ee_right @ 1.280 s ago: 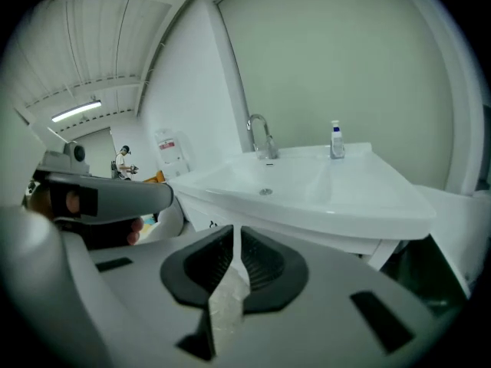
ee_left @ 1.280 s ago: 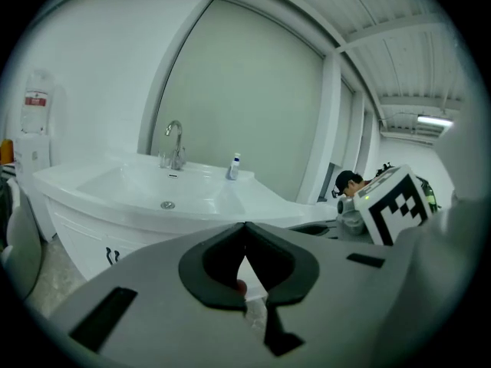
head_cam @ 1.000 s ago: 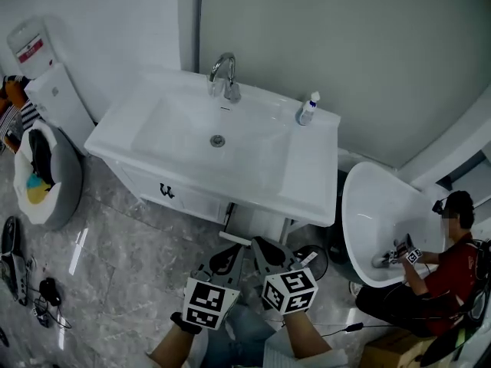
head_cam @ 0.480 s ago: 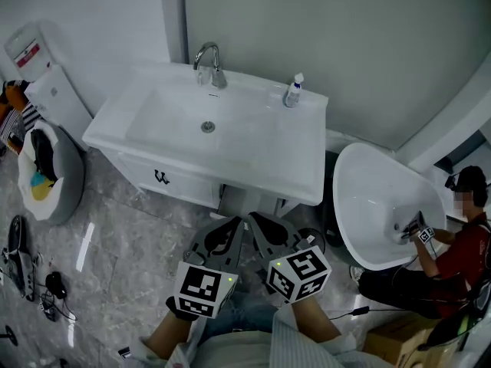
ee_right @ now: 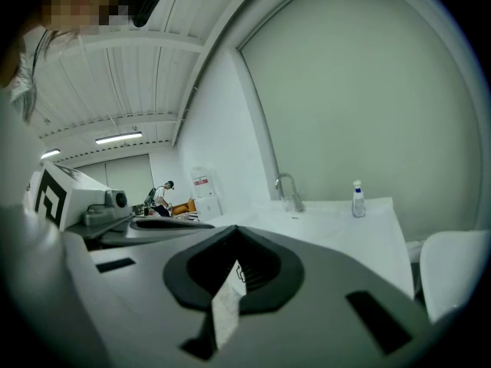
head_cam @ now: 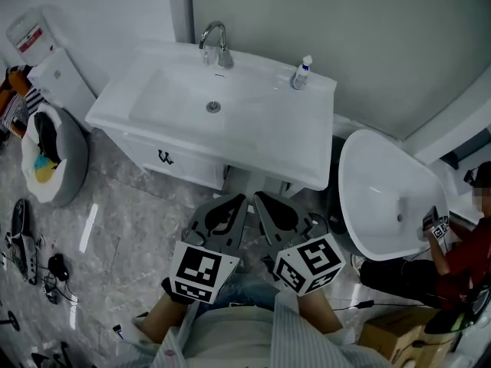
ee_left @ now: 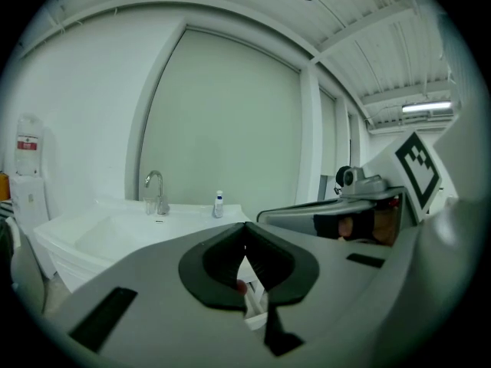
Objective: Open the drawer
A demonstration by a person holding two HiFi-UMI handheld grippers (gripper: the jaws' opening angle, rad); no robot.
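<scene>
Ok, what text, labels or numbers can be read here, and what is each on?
Nothing is legible.
Red label on the white wall box: blurred, unreadable.
Spray bottle: any print is too small to read.
Cubes on the left tool and right tool: black-and-white square patterns, no words.
</scene>
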